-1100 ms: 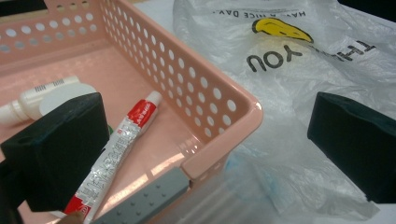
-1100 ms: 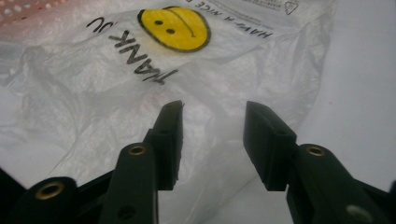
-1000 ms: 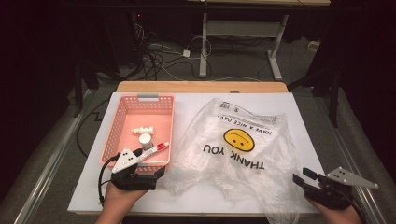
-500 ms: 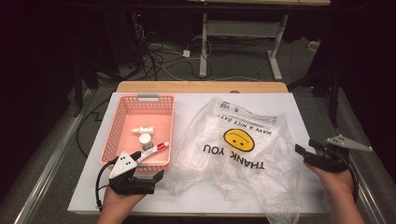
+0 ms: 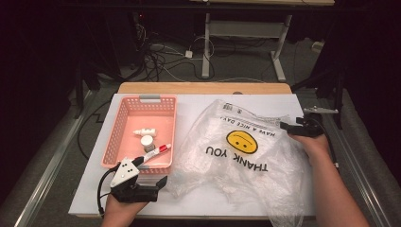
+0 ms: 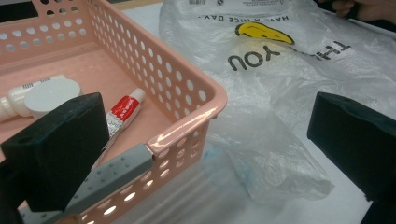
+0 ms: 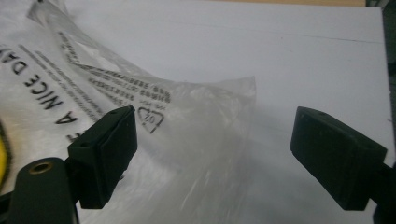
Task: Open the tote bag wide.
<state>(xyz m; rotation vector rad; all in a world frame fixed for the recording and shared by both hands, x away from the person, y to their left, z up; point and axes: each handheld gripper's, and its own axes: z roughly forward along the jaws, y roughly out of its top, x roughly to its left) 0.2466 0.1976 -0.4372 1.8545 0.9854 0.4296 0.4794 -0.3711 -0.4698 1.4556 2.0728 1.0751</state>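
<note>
A clear plastic bag (image 5: 241,156) printed with a yellow smiley and "THANK YOU" lies crumpled across the white tabletop (image 5: 265,101). To its left stands a pink perforated basket (image 5: 118,127) with a small white bottle (image 5: 143,132), a round white jar (image 5: 147,141) and a red-capped tube (image 5: 156,152) inside. My left gripper (image 5: 153,172) is open at the basket's near right corner (image 6: 205,100), and the tube (image 6: 122,112) lies just beyond one jaw. My right gripper (image 5: 287,126) is open at the bag's far right edge (image 7: 196,116), which lies between its jaws.
The wooden table edge (image 5: 203,88) runs behind the white top. Beyond it are desk legs and cables on the floor (image 5: 165,56). Bare white surface (image 7: 280,56) lies past the bag's edge on the right.
My right gripper has travelled from the front right corner forward to the bag's far right edge. The left gripper has stayed by the basket's near corner.
</note>
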